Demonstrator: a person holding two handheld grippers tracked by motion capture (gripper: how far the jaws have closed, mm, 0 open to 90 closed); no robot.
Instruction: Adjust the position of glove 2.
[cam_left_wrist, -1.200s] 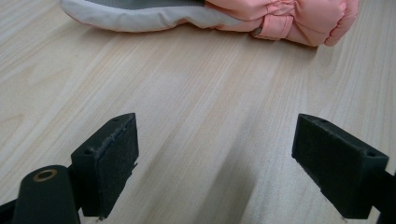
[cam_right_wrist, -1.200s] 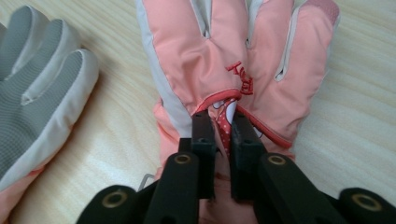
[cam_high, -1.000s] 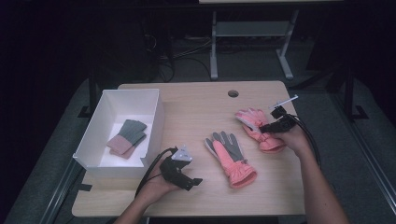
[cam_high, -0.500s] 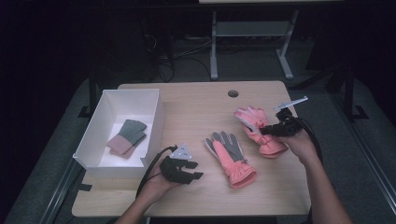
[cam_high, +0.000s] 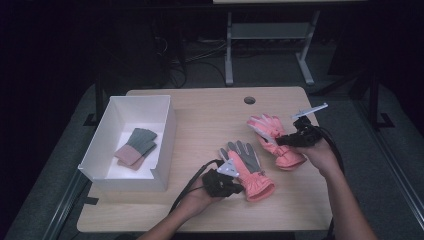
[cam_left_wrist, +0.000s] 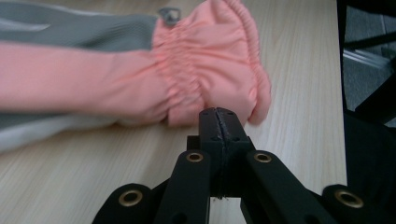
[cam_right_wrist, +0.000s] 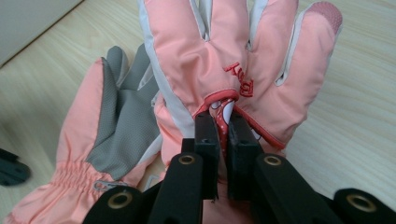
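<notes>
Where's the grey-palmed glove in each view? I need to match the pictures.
High view: grey-palmed glove at table centre, cuff by the left tongs.
Left gripper view: its gathered cuff at upper centre, just past the shut tongs.
Right gripper view: lower left, beside the other glove that the right tongs pinch.
Shared landmark: the light wood table.

Your left gripper (cam_high: 235, 186) slides right across the table to the gathered cuff of the near pink glove (cam_high: 248, 170), and its jaws have just been closing, meeting with nothing between them. Your right gripper (cam_high: 280, 141) lifts the far pink glove (cam_high: 272, 137) slightly.
</notes>
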